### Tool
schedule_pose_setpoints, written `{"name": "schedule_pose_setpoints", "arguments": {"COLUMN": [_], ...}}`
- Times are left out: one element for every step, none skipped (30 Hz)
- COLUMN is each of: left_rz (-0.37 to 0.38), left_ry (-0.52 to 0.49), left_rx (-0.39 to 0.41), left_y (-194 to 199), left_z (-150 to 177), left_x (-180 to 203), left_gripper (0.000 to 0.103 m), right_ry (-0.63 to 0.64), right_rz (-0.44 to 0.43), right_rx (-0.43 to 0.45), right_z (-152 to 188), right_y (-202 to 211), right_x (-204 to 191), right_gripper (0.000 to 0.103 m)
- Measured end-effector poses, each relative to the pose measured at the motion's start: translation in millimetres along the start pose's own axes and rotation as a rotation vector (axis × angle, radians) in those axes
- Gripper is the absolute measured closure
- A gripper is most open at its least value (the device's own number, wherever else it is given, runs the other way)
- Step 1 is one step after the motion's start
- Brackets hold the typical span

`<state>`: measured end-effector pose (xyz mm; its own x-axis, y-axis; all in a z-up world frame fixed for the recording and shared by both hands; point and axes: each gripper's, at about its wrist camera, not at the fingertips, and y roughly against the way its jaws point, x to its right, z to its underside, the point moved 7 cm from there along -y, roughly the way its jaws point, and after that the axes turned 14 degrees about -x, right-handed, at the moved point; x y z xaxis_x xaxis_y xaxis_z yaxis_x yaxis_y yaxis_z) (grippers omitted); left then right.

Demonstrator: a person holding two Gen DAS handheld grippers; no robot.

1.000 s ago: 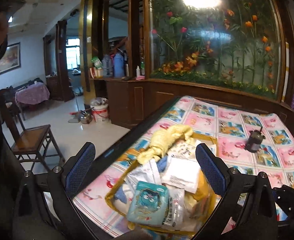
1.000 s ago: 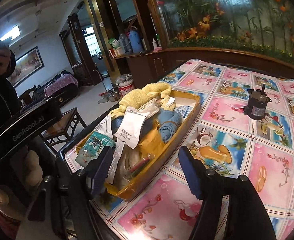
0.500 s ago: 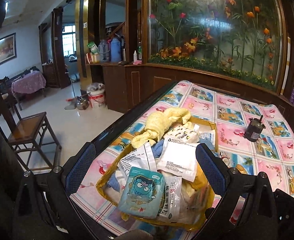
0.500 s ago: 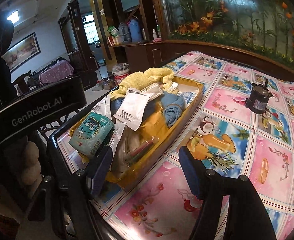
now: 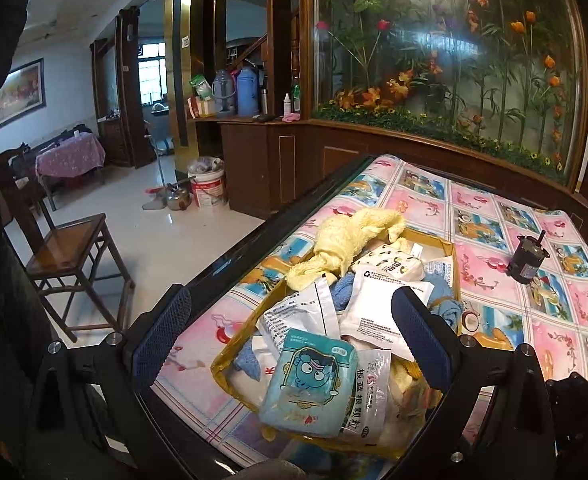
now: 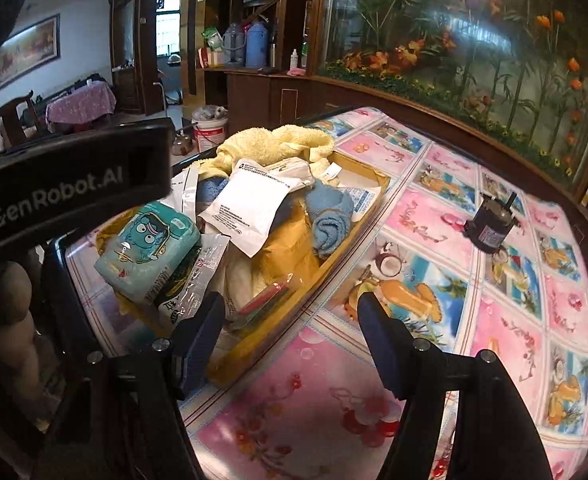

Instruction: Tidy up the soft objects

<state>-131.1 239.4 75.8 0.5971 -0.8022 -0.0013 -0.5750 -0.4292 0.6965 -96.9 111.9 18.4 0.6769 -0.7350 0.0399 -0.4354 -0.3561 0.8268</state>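
Observation:
A shallow yellow tray (image 5: pixel 449 252) (image 6: pixel 335 260) on the patterned table is heaped with soft things. A yellow towel (image 5: pixel 349 240) (image 6: pixel 270 146) drapes its far end. White pouches (image 5: pixel 381 312) (image 6: pixel 250 206), a rolled blue cloth (image 6: pixel 329 220) and a teal cartoon tissue pack (image 5: pixel 309 382) (image 6: pixel 150 246) lie on top. My left gripper (image 5: pixel 290 328) hovers open above the near end, jaws wide either side of the pile, holding nothing. My right gripper (image 6: pixel 290 320) stands open and empty at the tray's near right corner, one pad by the tray's edge.
A small black motor (image 5: pixel 527 260) (image 6: pixel 489 226) stands on the tablecloth to the right. The left gripper's body (image 6: pixel 66 192) fills the left of the right wrist view. A wooden chair (image 5: pixel 74 252) and a white bucket (image 5: pixel 208 190) stand on the floor beyond the table's left edge.
Both views have drawn in and tilted down on the tray, so it sits larger and closer. Both grippers stay open and empty; nothing in the tray has moved.

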Motion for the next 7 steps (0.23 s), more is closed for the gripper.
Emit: {"name": "schedule_pose_setpoints", "arguments": {"left_rz": [-0.005,-0.013,-0.02,-0.029,-0.033,-0.029,-0.019], "left_ry": [0.0,0.0,-0.001,-0.005,-0.007,-0.01,-0.017], "left_rx": [0.001,0.001,-0.003,-0.007,-0.007,-0.004,-0.003], "left_y": [0.4,1.0,1.6,2.1,3.2,4.5,5.7], "left_z": [0.4,0.9,1.7,1.9,2.1,2.0,2.2], "left_x": [-0.1,0.1,0.9,2.0,4.0,7.3,12.1], "left_gripper": [0.001,0.001,0.001,0.001,0.001,0.001,0.001], "right_ry": [-0.012,-0.019,-0.023,-0.027,-0.035,-0.049,-0.067], "right_rz": [-0.019,-0.026,-0.023,-0.018,-0.014,-0.012,-0.01], "right_rx": [-0.009,-0.011,-0.008,-0.004,0.0,0.002,0.003], "right_z": [1.6,2.7,3.8,4.1,4.6,5.3,5.5], "right_y": [-0.6,-0.2,1.2,2.5,4.4,6.7,8.4], "right_x": [2.9,5.2,6.9,9.3,12.9,18.9,26.0], "right_gripper": [0.034,0.034,0.034,0.034,0.034,0.034,0.034]}}
